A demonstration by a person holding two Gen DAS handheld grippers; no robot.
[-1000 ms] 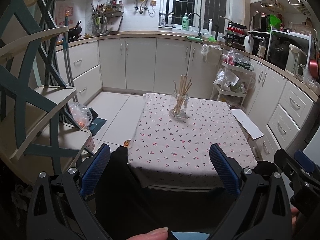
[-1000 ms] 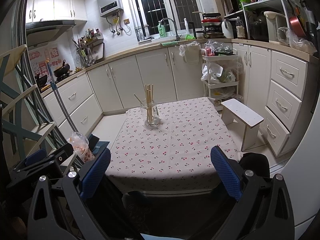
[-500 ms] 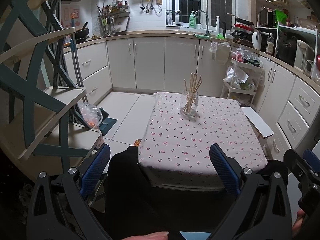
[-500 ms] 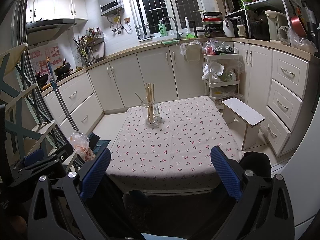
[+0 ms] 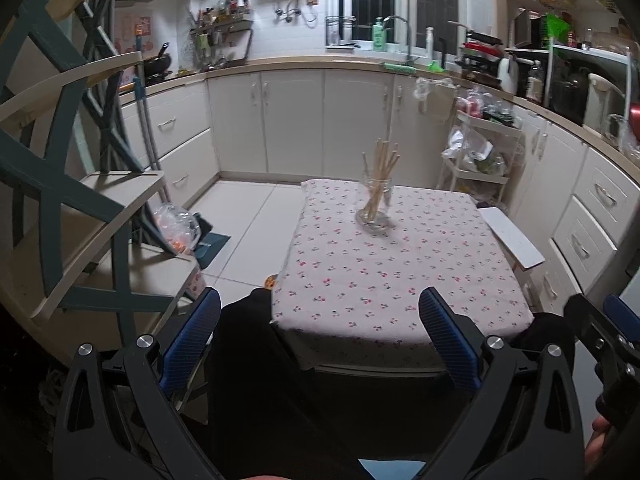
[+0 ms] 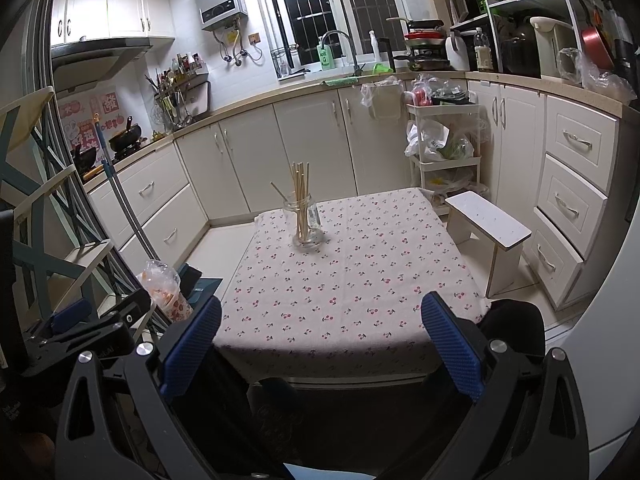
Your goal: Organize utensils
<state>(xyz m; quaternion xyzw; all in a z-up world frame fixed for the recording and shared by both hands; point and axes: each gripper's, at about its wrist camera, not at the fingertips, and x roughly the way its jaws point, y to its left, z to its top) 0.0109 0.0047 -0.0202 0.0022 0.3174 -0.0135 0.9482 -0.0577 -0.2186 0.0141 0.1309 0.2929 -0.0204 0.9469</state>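
A clear glass jar [image 5: 374, 207] holding several wooden chopsticks [image 5: 382, 168] stands at the far side of a low table with a cherry-print cloth [image 5: 392, 272]. The jar also shows in the right wrist view [image 6: 306, 222], with the chopsticks [image 6: 301, 188] upright in it, on the same table [image 6: 344, 288]. My left gripper [image 5: 320, 330] is open and empty, held back from the table's near edge. My right gripper [image 6: 320, 334] is open and empty, also short of the near edge. Each gripper shows at the edge of the other's view.
A small white stool [image 6: 488, 226] stands to the right of the table. A wooden shelf rack [image 5: 80, 208] is at the left, with a bag [image 5: 176, 224] and a mop handle [image 6: 124, 208] on the floor beside it. Cabinets [image 5: 296, 120] and a white trolley [image 6: 444, 148] line the walls.
The left wrist view has shifted so the table and jar sit further right and slightly nearer. The right gripper has barely moved. Both stay open.
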